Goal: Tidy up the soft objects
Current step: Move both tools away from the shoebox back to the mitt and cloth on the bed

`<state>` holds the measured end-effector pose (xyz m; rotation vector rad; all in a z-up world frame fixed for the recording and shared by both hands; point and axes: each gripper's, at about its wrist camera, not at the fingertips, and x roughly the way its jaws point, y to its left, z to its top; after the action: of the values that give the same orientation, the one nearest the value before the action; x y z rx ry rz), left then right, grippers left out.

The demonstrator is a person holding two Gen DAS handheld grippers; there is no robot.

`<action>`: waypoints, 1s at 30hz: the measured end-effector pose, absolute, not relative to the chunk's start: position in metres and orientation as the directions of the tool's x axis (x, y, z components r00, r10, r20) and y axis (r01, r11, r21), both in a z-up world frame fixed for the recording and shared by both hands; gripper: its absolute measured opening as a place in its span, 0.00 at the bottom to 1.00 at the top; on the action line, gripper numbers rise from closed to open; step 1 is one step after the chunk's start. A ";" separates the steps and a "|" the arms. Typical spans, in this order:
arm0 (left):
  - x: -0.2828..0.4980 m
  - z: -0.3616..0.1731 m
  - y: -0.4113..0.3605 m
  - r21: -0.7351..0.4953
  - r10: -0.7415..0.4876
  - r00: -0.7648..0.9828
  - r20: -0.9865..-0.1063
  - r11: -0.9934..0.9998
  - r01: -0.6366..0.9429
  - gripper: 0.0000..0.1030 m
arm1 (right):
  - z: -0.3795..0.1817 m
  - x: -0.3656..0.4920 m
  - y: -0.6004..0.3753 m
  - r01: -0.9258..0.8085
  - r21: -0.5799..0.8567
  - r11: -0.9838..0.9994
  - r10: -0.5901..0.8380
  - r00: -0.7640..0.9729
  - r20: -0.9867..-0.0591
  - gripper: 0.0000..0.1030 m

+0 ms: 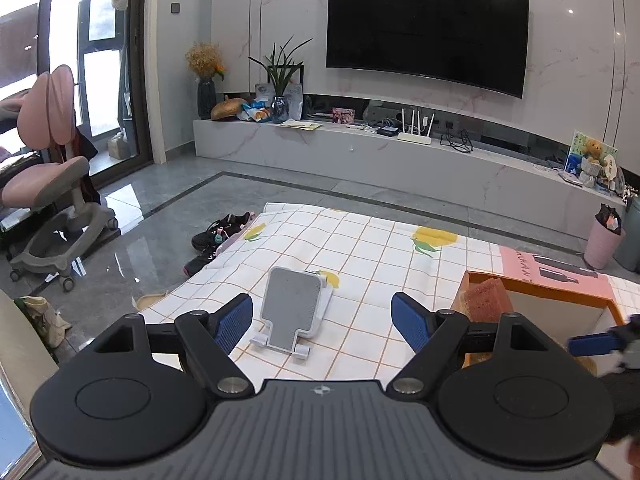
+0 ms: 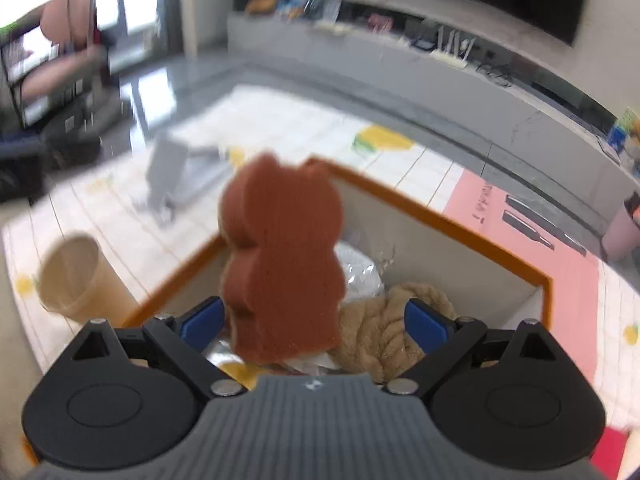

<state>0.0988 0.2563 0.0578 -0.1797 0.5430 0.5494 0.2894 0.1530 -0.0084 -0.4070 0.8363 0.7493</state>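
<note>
Right gripper [image 2: 316, 320]: jaws spread wide over the near end of the box, blue pads well apart; nothing pinched between them.
Bear sponge [image 2: 282, 256]: brown, bear-shaped foam, upright between the right gripper's fingers, nearer the left pad; whether it touches that pad cannot be told, and the right pad stands clear of it. Its lower part is inside the box; its head rises above the far rim. In the left wrist view it shows as a reddish-brown block [image 1: 486, 300] poking up at the box's near-left corner.
Box [image 2: 472, 236]: open, orange-rimmed with pale inner walls, on the checked cloth, directly under the right gripper.
Box contents: a tan knitted rope-like bundle [image 2: 384, 324] just right of the bear sponge, and crinkled clear plastic [image 2: 360, 272] behind it; a yellow patch shows low by the sponge's base, too blurred to name.
Paper cup [image 2: 74, 276]: beige, tipped over, mouth facing the camera, just outside the box's left wall.
Left gripper [image 1: 322, 322]: jaws wide, holding nothing, hovering over the cloth left of the box.
Phone stand [image 1: 294, 310]: grey and white, on the cloth, framed between the left gripper's pads but beyond them, not touching.
Checked cloth [image 1: 360, 248]: white with orange grid and lemon prints, covering the table.
Pink sheet [image 2: 516, 232]: printed, lying beyond the box's far-right side.
Beyond the table: black shoes [image 1: 218, 234] on the grey floor, a pink chair [image 1: 52, 160], a pink bin [image 1: 604, 240].
</note>
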 end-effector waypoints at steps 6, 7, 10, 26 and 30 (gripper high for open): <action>0.103 0.057 0.260 -0.028 0.414 0.733 -0.539 0.862 -0.507 0.90 | -0.027 0.317 0.167 -0.730 0.069 0.680 0.481 0.373 -0.794 0.62; 0.104 0.056 0.261 -0.045 0.396 0.740 -0.543 0.867 -0.496 0.90 | -0.030 0.318 0.169 -0.728 0.081 0.681 0.483 0.363 -0.797 0.61; 0.105 0.051 0.262 -0.049 0.395 0.734 -0.553 0.864 -0.502 0.90 | -0.025 0.311 0.162 -0.730 0.119 0.673 0.521 0.353 -0.778 0.48; 0.103 0.056 0.244 -0.025 0.379 0.750 -0.542 0.885 -0.465 0.90 | 0.002 0.177 0.123 -0.952 -0.304 -0.010 0.347 0.282 -0.895 0.84; 0.103 0.058 0.240 -0.023 0.372 0.757 -0.538 0.891 -0.454 0.90 | 0.028 0.194 0.107 -0.992 -0.019 0.129 0.495 0.080 -0.865 0.83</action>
<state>0.1031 0.2401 0.0579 -0.1561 0.5518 0.4518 0.1941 0.1067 0.0279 -0.7613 0.8387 1.2893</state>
